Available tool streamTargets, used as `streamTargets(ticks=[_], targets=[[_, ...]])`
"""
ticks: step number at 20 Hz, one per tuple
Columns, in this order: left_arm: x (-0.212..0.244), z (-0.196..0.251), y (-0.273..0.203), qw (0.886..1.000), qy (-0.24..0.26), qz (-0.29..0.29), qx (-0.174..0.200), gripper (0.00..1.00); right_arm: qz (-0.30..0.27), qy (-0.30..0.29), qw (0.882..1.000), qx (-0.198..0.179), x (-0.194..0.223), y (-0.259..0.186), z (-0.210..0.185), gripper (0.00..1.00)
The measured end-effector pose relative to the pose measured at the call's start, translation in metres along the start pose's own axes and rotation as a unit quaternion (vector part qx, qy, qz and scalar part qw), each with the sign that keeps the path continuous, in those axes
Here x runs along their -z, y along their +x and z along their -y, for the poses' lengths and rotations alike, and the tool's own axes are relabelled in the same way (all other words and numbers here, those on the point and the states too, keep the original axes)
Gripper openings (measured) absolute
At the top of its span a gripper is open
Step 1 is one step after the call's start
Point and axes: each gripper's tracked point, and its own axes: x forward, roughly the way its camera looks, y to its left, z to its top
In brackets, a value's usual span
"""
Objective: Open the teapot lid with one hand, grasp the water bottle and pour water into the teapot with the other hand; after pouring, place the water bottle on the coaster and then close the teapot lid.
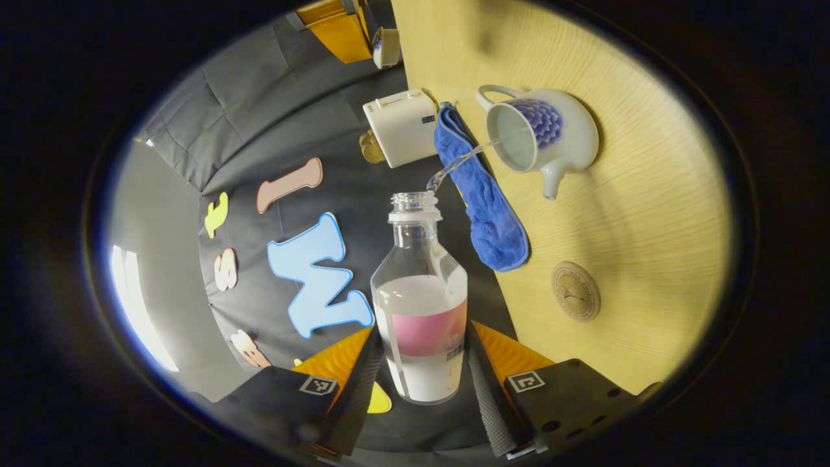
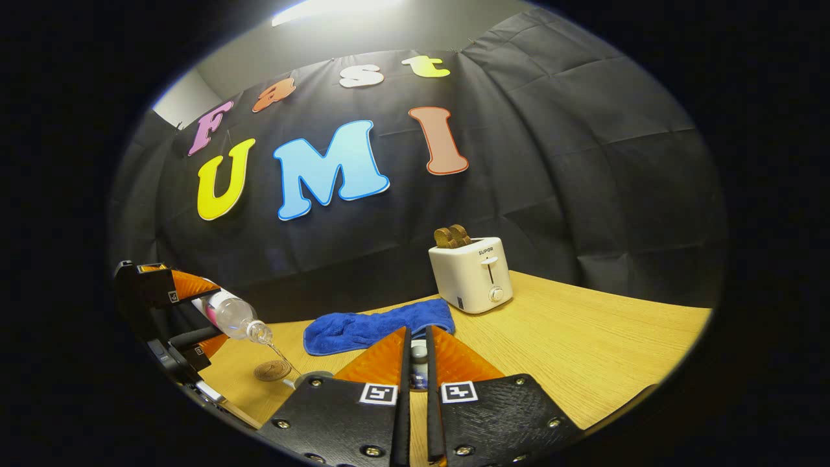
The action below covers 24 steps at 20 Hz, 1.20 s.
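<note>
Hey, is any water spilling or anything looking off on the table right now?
Nothing stands out. The stream from the tilted water bottle lands inside the open teapot, passing above the blue towel; the coaster sits bare.

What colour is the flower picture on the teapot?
Blue, painted on the white teapot. The left gripper view shows it best.

Left gripper view tilted above table, right low, sharing toaster.

Toaster: white, upright on the wooden table, two bread slices in its slots.
Cloth: blue, crumpled, lying just beside the toaster.
</note>
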Motion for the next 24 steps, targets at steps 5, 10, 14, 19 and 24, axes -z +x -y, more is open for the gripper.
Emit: streamTargets(ticks=[5,10,14,19,24], targets=[[0.003,0.0,0.001,1.0,0.006,-0.003,-0.003,0.87,0.0,0.002,1.0,0.0,-0.001,-0.001,0.0,0.1],[0.003,-0.003,0.001,1.0,0.016,-0.004,-0.009,0.87,0.0,0.003,1.0,0.001,-0.001,0.0,0.001,0.1],[0.005,-0.007,0.001,1.0,0.025,-0.005,-0.014,0.87,0.0,0.003,1.0,0.0,-0.001,-0.001,0.0,0.1],[0.004,-0.012,0.001,0.999,0.039,-0.003,-0.019,0.87,0.001,0.005,1.0,0.0,-0.002,-0.001,0.001,0.1],[0.004,-0.017,0.003,0.998,0.052,-0.001,-0.023,0.87,0.002,0.009,1.0,-0.002,-0.003,-0.001,0.001,0.1]])
